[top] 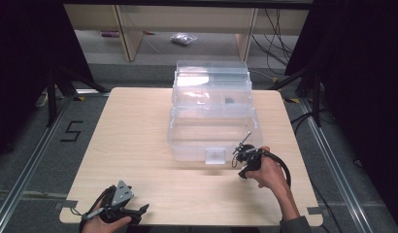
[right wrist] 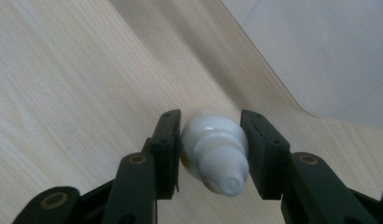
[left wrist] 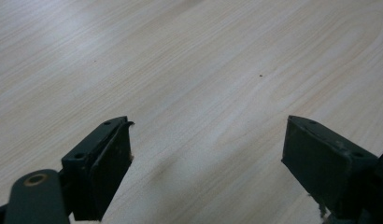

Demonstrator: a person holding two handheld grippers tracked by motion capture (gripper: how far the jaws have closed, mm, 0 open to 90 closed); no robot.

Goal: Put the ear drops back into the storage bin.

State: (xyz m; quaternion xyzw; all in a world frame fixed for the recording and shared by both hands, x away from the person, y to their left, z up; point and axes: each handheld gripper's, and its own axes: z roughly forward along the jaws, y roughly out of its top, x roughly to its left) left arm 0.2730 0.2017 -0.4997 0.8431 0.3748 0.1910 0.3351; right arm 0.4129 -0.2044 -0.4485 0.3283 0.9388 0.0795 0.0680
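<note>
A small white dropper bottle (right wrist: 213, 156) with a ribbed cap sits between the two black jaws of my right gripper (right wrist: 210, 128), which is shut on it just above the table. In the high view the right gripper (top: 244, 162) is at the front right corner of a clear plastic box (top: 212, 131), held by a hand. My left gripper (left wrist: 206, 140) hovers open over bare wood with nothing between its jaws. From above, the left gripper (top: 139, 211) lies near the table's front left edge.
The clear box has its lid (top: 211, 80) tilted up behind it and a latch tab (top: 215, 156) at the front. The light wooden table (top: 134, 145) stands on grey floor; a black cable (top: 284, 170) loops from the right gripper.
</note>
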